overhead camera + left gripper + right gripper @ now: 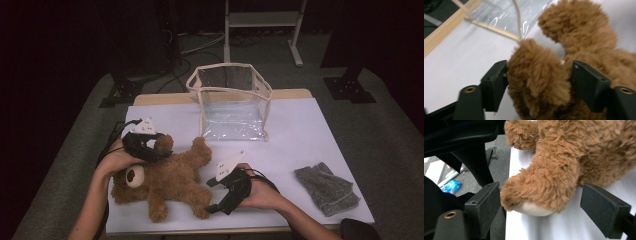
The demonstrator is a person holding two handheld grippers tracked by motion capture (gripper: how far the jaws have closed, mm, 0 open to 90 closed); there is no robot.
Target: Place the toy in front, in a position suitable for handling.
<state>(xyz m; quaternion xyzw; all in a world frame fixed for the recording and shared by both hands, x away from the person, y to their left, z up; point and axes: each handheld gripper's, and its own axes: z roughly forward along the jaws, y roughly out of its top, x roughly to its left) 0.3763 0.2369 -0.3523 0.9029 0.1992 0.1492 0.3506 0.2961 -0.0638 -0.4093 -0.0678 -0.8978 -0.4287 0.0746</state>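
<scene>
A brown teddy bear [170,182] lies on the white table [300,135], its head toward the left and its legs toward the front edge. My left gripper [152,150] reaches over the bear's raised arm [162,143]. In the left gripper view that furry arm [539,82] bulges between the two black pads, and the left gripper [539,75] is shut on it. My right gripper [212,196] lies on its side by the bear's leg. The right gripper [540,205] is open around the foot [541,192], whose fur brushes one pad while the other pad stands apart.
A clear plastic bag [232,100] with cream trim stands open behind the bear at the table's middle back. A grey knitted cloth [327,187] lies at the front right. The bear's foot is close to the table's front edge.
</scene>
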